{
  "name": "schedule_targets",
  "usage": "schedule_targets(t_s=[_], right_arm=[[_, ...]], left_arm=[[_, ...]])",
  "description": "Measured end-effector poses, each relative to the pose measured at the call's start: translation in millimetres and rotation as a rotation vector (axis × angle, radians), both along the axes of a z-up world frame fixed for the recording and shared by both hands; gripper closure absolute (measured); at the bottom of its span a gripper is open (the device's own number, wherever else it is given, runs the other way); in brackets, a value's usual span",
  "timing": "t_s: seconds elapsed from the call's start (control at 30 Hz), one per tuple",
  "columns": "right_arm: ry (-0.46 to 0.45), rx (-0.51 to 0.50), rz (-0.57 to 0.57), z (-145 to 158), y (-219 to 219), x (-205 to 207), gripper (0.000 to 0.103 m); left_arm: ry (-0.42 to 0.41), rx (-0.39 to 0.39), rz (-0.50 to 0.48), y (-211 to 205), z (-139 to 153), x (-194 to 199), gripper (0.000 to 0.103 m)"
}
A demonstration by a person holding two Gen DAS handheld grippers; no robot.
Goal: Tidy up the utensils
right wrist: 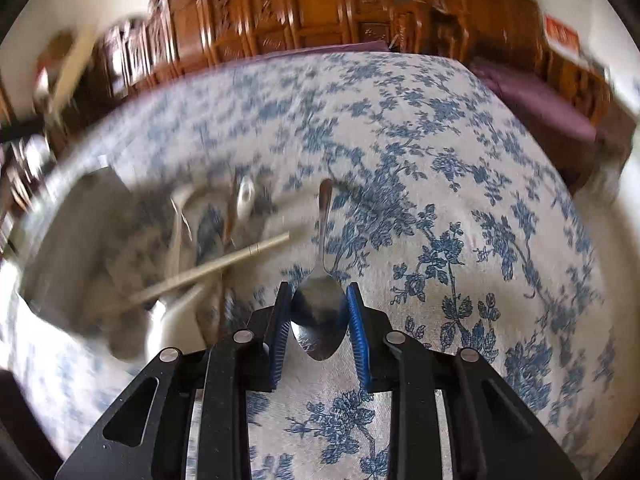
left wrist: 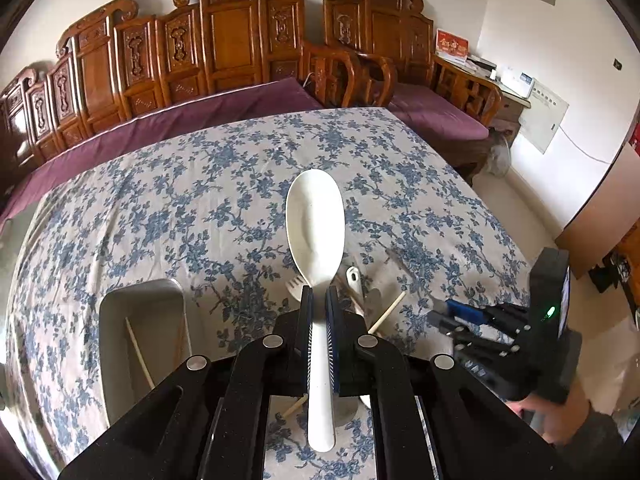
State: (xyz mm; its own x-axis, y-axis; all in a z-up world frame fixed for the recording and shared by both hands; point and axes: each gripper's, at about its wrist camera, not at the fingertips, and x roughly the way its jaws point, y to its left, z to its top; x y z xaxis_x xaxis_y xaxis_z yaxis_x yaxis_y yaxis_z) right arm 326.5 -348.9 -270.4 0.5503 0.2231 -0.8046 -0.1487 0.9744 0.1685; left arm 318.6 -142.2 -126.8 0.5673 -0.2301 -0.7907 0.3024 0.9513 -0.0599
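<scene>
Your left fingers (left wrist: 318, 300) are clamped on the neck of the white rice spoon (left wrist: 315, 224), its bowl sticking out ahead of them and its handle running back between the linkages. Your right fingers (right wrist: 318, 312) sit either side of the bowl of a metal spoon (right wrist: 319, 320); the pads look to be touching its edges, so you seem to have it pinched, with its handle pointing away over the cloth. Just beyond the left fingers a small heap of utensils lies on the worktop (left wrist: 200, 184): a white fork (left wrist: 295, 286), a white handle with a slot (left wrist: 353, 280) and a loose chopstick (left wrist: 387, 312). To the left of that stands the grey tray (left wrist: 120, 360), holding two chopsticks (left wrist: 139, 354), one leaning across the floor of it and one along its right wall; the rest of the tray is hidden by the gripper. In the right wrist view the same heap and tray (right wrist: 80, 240) are smeared by motion blur, with only one chopstick (right wrist: 224, 266) lying across them clear enough to tell. Your right hand (left wrist: 560, 416) shows at the edge of the left view.
</scene>
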Motion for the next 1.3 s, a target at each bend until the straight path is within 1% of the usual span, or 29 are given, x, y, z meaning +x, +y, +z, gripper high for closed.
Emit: schedule_targets(t_s=[0.07,0.1,0.17,0.23,0.4,0.53,0.77,0.97,1.0,1.1,1.17,1.2,1.3], right_arm=[[0.015,0.062,-0.003,-0.4,-6.4,-0.1,0.073],[0.015,0.075,-0.003,0.5,-6.5,-0.6,0.073],[-0.001,0.064,0.007,4.7,-2.1,-3.1,0.073],[-0.011,0.081,0.013,8.3,0.6,-4.7,0.073],[-0.050,0.081,0.042,20.1,13.4,-12.7,0.073],[-0.093,0.060,0.078,33.7,27.7,-21.1,0.073],[-0.142,0.051,0.156,55.0,61.8,-35.9,0.073],[-0.171,0.055,0.220,71.3,90.2,-43.9,0.073],[-0.174,0.058,0.230,73.8,94.5,-44.7,0.096],[-0.179,0.041,0.271,79.6,112.7,-46.9,0.102],[-0.185,-0.024,0.287,77.2,123.9,-47.4,0.102],[-0.177,-0.062,0.290,71.0,129.1,-45.1,0.102],[-0.141,-0.075,0.264,50.9,119.6,-34.5,0.102]], left_arm=[[0.002,0.002,0.007,5.5,-1.8,-2.5,0.097],[0.003,0.003,0.012,8.7,-3.0,-3.6,0.097],[0.006,0.003,0.020,15.7,-5.3,-5.3,0.097],[0.007,0.003,0.032,25.0,-6.6,-7.2,0.097],[0.001,0.010,0.060,50.6,-7.3,-13.2,0.097],[-0.001,0.024,0.087,74.3,-10.1,-18.9,0.097],[0.028,0.051,0.139,115.7,-27.5,-21.5,0.097],[0.061,0.082,0.149,133.2,-50.6,-16.3,0.097],[0.070,0.084,0.152,136.5,-56.1,-14.1,0.097],[0.089,0.081,0.159,144.6,-69.6,-7.8,0.097],[0.111,0.078,0.165,150.2,-80.1,-3.4,0.097],[0.115,0.069,0.166,152.5,-83.1,-2.3,0.097],[0.112,0.045,0.166,157.1,-85.8,-3.3,0.097]])
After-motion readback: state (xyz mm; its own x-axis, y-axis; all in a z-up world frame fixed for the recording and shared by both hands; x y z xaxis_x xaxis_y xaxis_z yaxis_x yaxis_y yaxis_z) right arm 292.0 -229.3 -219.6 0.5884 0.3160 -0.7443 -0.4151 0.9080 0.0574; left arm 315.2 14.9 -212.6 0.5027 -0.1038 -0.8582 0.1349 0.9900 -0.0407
